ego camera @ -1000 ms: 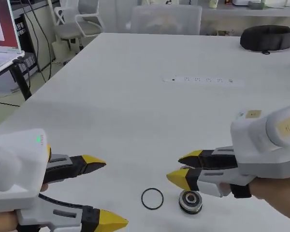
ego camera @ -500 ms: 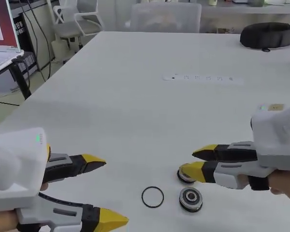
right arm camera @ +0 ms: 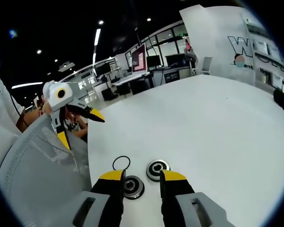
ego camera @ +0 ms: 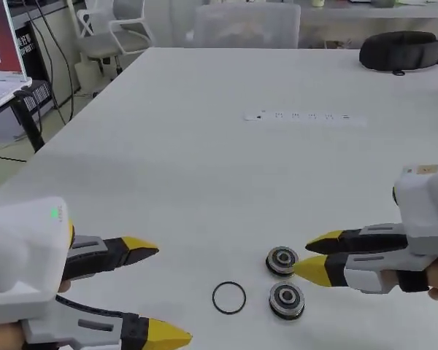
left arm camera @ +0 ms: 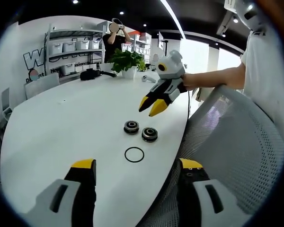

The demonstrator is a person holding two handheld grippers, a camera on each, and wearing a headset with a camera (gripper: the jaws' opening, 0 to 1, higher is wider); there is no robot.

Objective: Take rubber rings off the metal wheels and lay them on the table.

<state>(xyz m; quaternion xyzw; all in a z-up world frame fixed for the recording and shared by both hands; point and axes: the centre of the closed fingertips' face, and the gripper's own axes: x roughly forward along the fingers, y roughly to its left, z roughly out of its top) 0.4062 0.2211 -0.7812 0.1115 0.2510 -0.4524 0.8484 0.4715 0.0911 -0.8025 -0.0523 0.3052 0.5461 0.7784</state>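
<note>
While one rubber ring (ego camera: 228,297) lies flat on the table (ego camera: 204,146), you hold your right gripper (ego camera: 312,255) just beside the farther wheel (ego camera: 282,260), jaws slightly parted and empty, seemingly lining up the next pull. The nearer wheel (ego camera: 287,300) sits close by. Your left gripper (ego camera: 157,292) hovers spread wide, gripping nothing (probably ready to steady a wheel).
</note>
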